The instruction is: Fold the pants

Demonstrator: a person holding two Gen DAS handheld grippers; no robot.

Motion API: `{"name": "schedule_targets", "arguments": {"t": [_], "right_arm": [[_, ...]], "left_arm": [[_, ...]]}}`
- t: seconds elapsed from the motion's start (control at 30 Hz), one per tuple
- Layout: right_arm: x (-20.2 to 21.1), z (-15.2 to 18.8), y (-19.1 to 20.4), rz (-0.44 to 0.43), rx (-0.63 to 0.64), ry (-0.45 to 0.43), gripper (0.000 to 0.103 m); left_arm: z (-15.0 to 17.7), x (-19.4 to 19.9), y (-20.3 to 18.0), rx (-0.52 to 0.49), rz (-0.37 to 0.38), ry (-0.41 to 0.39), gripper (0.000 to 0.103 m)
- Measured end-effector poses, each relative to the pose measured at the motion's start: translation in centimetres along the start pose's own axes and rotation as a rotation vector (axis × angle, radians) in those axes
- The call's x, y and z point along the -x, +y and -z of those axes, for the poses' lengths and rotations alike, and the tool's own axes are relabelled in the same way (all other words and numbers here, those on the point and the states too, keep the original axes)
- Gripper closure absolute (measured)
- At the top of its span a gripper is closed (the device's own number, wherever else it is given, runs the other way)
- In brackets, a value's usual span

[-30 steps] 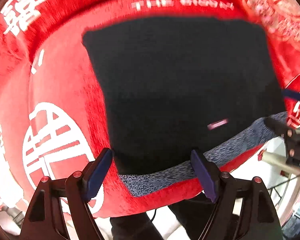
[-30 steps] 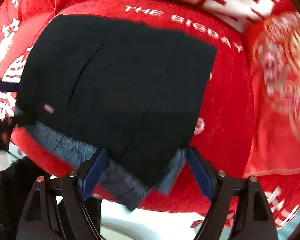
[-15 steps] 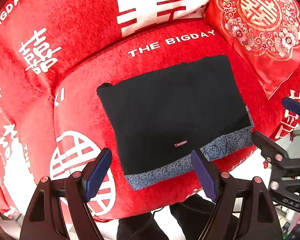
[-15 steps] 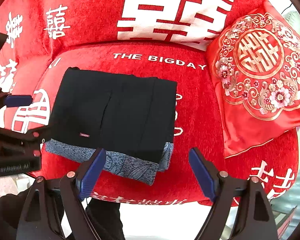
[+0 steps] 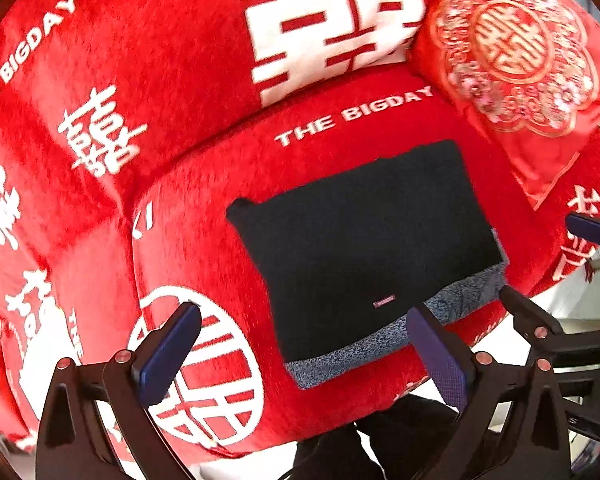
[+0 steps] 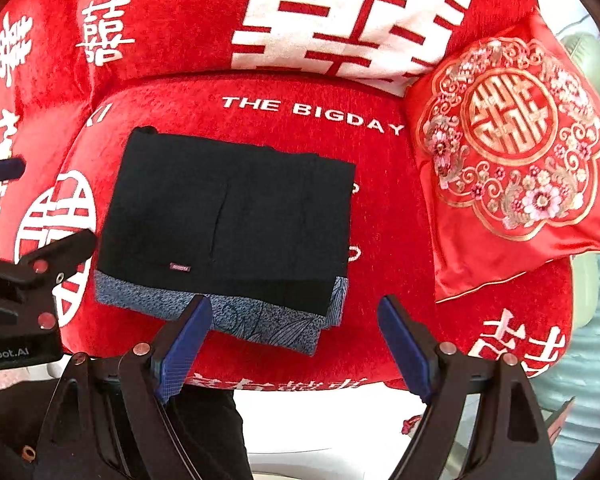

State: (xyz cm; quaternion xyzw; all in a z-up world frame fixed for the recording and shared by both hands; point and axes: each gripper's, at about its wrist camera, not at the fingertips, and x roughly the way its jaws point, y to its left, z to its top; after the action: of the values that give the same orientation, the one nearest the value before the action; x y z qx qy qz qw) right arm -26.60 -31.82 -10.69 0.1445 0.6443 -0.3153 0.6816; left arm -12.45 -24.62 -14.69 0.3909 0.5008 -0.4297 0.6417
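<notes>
The black pants (image 5: 364, 240) lie folded into a flat rectangle on the red seat cushion (image 5: 204, 240), with a blue-grey patterned band along the near edge. They also show in the right wrist view (image 6: 228, 216). My left gripper (image 5: 304, 348) is open and empty, held above the cushion's front edge, short of the pants. My right gripper (image 6: 292, 340) is open and empty, held above the front edge near the pants' right corner. Each gripper shows at the edge of the other's view.
A red embroidered pillow (image 6: 512, 160) leans at the right of the seat. The red backrest (image 6: 340, 12) with white characters rises behind. The floor (image 6: 320, 420) and my dark trouser legs (image 5: 360, 440) lie below the cushion's front edge.
Both grippers have pulled back and up from the pants, which now look smaller and lie untouched. Both stayed open.
</notes>
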Motion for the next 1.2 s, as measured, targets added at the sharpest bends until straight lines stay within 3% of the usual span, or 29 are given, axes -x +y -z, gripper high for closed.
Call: {"name": "schedule_targets", "arguments": {"t": [0.2, 0.4, 0.63, 0.87, 1.2], "right_arm": [[1.8, 0.7, 0.5, 0.051, -0.042, 0.001, 0.016], [2.3, 1.3, 1.0, 0.082, -0.066, 0.011, 0.016], [2.0, 0.2, 1.3, 0.033, -0.047, 0.009, 0.015], [1.2, -0.9, 1.8, 0.0, 0.136, 0.0, 0.015], [-0.2, -1.4, 0.8, -0.063, 0.216, 0.0, 0.015]], "left_arm": [[1.0, 1.8, -0.2, -0.048, 0.046, -0.039, 0.0], [2.3, 2.3, -0.2, -0.062, 0.041, -0.035, 0.0], [1.5, 2.4, 0.9, -0.011, 0.004, -0.012, 0.0], [0.5, 2.1, 0.7, 0.094, -0.018, 0.018, 0.0], [0.3, 1.3, -1.1, 0.126, -0.043, 0.063, 0.0]]}}
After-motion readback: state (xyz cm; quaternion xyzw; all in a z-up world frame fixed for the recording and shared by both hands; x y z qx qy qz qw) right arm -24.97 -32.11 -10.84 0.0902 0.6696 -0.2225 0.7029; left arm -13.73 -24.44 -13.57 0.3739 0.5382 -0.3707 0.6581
